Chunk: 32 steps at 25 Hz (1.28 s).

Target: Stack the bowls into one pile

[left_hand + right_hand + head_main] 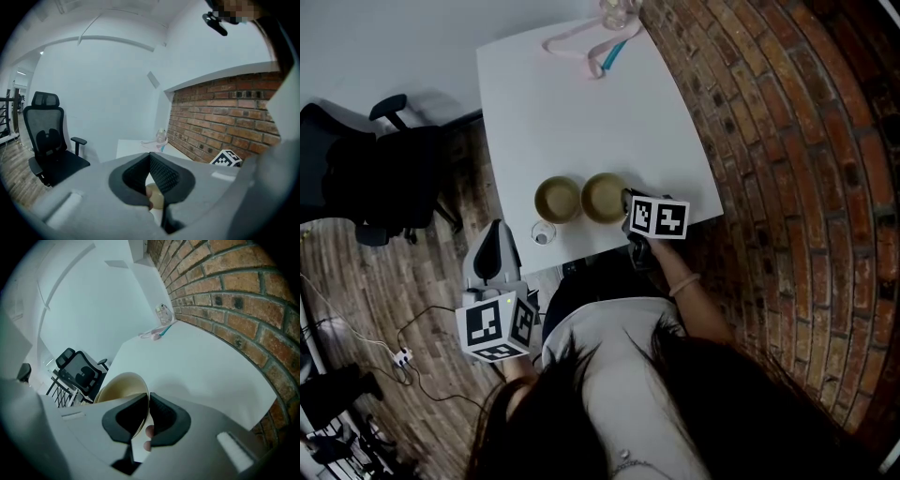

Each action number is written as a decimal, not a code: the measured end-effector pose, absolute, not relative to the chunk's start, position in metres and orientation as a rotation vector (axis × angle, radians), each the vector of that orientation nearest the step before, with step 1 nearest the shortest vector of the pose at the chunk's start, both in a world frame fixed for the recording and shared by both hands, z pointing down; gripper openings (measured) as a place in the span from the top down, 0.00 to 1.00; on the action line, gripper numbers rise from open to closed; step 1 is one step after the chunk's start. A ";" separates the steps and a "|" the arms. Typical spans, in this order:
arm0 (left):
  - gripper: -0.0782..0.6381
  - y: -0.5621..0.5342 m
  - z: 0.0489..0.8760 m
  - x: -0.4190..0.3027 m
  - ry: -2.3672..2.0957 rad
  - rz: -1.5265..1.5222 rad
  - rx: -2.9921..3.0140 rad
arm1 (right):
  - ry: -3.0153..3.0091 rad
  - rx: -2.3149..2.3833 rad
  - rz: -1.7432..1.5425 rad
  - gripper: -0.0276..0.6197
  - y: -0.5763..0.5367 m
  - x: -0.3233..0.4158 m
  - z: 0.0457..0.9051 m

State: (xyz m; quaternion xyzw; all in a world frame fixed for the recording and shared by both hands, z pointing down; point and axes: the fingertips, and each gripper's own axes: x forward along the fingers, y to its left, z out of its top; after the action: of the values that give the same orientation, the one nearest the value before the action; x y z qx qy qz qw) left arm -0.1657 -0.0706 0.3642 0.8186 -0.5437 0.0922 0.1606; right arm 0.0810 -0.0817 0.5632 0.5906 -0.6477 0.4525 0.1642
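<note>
While the person stands at the near edge of the white worktop (581,112), the right tongs (626,206) are pressed together on the rim of the right bowl (602,197). In the right gripper view one dark pad is inside this bowl and the other is outside, with the thin wall pinched between them.

Each tool carries a cube with black-and-white square markers (658,217); they are patterns, not letters.

The two bowls are alike: round, plain, of a dull beige-yellow colour, and lighter at the rim. The left bowl (558,199) stands just beside the right one, both close to the near edge. I cannot tell if their rims touch.

The left tongs (495,228) are off the worktop, at its near left corner over the wooden floor (412,281). Their tips meet and hold nothing.

A small clear glass (543,232) stands near the left bowl. At the far end lie a pink ribbon (577,42) and a glass jar (619,11). A black office chair (366,178) is at the left, a brick wall (787,141) at the right.
</note>
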 end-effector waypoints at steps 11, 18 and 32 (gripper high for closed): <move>0.89 -0.061 0.364 -0.183 -1.605 0.247 2.298 | -1.893 1.656 1.267 0.92 -0.088 0.066 0.555; 0.89 -0.054 0.364 -0.194 -1.647 0.238 2.265 | -1.923 1.621 1.253 0.92 -0.093 0.054 0.553; 0.89 -0.038 0.366 -0.221 -1.737 0.231 2.179 | -1.996 1.542 1.221 0.92 -0.103 0.025 0.546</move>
State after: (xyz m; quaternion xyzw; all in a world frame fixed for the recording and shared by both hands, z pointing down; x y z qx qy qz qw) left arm -0.2209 -0.0376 0.3664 0.7677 -0.6120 0.0813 0.1717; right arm 0.0251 -0.1033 0.5458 0.5424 -0.7020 0.4295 0.1691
